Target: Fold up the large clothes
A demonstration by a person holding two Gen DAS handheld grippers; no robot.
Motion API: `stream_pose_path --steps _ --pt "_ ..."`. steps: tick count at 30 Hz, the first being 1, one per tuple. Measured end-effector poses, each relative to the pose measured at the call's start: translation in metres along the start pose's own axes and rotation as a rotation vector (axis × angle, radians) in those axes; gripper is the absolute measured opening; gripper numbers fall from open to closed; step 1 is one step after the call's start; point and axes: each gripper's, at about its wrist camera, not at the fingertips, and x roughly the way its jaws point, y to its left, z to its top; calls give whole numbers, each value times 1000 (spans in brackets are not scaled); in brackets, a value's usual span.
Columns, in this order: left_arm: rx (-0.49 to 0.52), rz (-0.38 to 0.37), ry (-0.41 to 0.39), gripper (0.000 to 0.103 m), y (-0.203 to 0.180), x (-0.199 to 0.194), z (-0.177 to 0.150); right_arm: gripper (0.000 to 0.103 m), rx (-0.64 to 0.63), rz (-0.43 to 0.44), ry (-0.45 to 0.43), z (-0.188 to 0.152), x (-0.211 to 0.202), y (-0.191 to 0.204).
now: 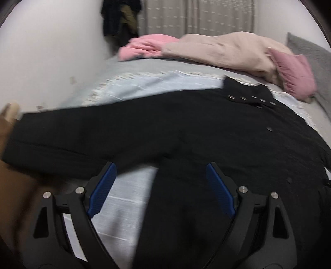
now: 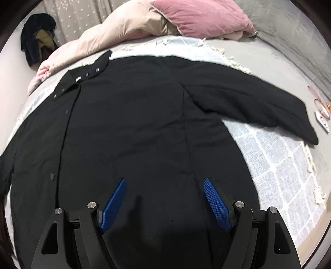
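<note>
Coat [image 2: 134, 115] lies flat, sleeves out, on a checked throw [image 2: 275, 165] on the bed; left gripper [image 1: 160, 180] and right gripper [image 2: 164, 192] hover over it, fingers spread, nothing held

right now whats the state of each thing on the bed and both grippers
long black snap-front coat: spread flat, sleeves out, unfolded
left gripper: open, over the coat, holding nothing
right gripper: open, over the coat, holding nothing
beige padded jacket: crumpled heap
pink velvet cushion: lying against the jacket
pale checked fringed blanket: spread under the coat
</note>
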Motion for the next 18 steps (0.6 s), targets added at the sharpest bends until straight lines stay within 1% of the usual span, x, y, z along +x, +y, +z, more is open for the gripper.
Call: stream_pose_path --steps 3,4,5,6,7,9,11,13,14,16,17,18 --pt "17 -99 25 89 -15 15 -35 78 -1 13 13 -9 19 -17" --pt "50 -133 81 89 -20 32 -51 78 -13 15 2 -12 24 -23" --pt "70 -129 119 89 -22 47 -58 78 -35 21 -26 -17 27 -29" --pt "78 -115 130 89 -21 50 -68 79 -75 42 -75 -24 27 -34" --pt "70 -114 105 90 -19 44 -73 79 -143 74 -124 -32 25 -37" --pt "39 -146 122 93 -12 36 -74 80 -251 120 -171 -49 18 -44" --pt "17 -165 136 94 -7 35 -84 80 -272 167 -180 -59 11 -57" --pt "37 -146 164 97 -7 24 -92 80 -268 211 -182 -67 5 -74" --pt "71 -123 197 99 -11 21 -95 80 -266 222 -182 -69 3 -81" --pt "104 -95 224 100 -19 15 -98 80 -257 212 -168 -70 -1 -92" --pt "96 -91 241 100 -21 12 -98 80 -254 194 -156 -70 -3 -94" --pt "85 -97 258 100 -25 8 -99 81 -250 152 -137 -69 -5 -93"
